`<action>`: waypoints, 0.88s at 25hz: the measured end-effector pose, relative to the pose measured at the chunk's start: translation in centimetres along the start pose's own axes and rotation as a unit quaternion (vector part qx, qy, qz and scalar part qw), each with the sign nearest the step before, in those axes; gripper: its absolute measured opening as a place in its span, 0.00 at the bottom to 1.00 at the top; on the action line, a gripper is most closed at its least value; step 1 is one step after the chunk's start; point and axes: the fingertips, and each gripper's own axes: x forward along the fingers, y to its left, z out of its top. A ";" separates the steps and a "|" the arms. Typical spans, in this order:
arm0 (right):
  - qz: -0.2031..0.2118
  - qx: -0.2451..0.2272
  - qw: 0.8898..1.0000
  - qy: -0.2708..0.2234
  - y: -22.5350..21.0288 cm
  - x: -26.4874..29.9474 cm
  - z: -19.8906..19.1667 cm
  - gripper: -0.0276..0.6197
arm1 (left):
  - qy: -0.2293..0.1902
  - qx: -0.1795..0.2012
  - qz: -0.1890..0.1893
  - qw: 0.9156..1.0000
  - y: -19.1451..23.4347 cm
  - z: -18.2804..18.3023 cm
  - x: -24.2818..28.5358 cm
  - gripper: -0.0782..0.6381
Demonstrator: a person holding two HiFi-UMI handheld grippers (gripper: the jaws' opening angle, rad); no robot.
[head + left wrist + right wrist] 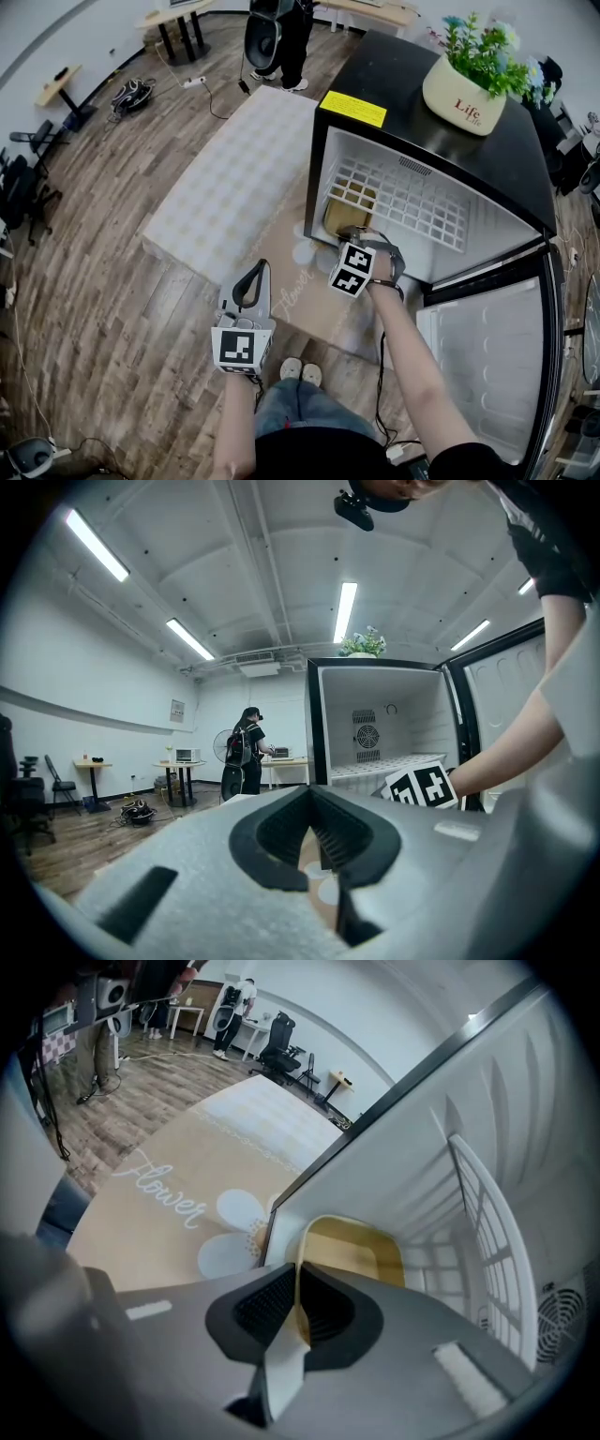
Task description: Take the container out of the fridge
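Observation:
A small black fridge (319,159) stands open, its door (487,366) swung out to the right. A shallow yellow container (345,211) lies on the fridge floor under the white wire shelf (403,202). My right gripper (352,232) reaches into the fridge mouth. In the right gripper view the container (361,1255) fills the middle, and the right gripper (298,1288) is shut on its thin near rim. My left gripper (255,277) hangs low over the rug, away from the fridge. Seen in its own view, the left gripper (314,803) is shut with nothing between its pads.
A potted plant (464,94) sits on top of the fridge. A beige flower-print rug (300,281) and a white quilted mat (234,183) lie on the wooden floor in front. A person (281,37) stands at the back by a fan, with desks along the walls.

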 end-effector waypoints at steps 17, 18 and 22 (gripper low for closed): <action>-0.023 0.158 0.979 -0.123 3.2 -10.4 2.3 0.09 | -0.026 -0.003 -0.035 0.999 -2.6 2.0 -1.2 0.12; -0.026 0.166 0.977 -0.129 3.5 -11.2 2.4 0.09 | -0.028 -0.003 -0.038 0.999 -2.8 2.1 -1.3 0.12; -0.037 0.211 0.963 -0.164 4.3 -14.5 2.5 0.09 | -0.036 0.000 -0.051 0.998 -3.8 3.0 -1.6 0.12</action>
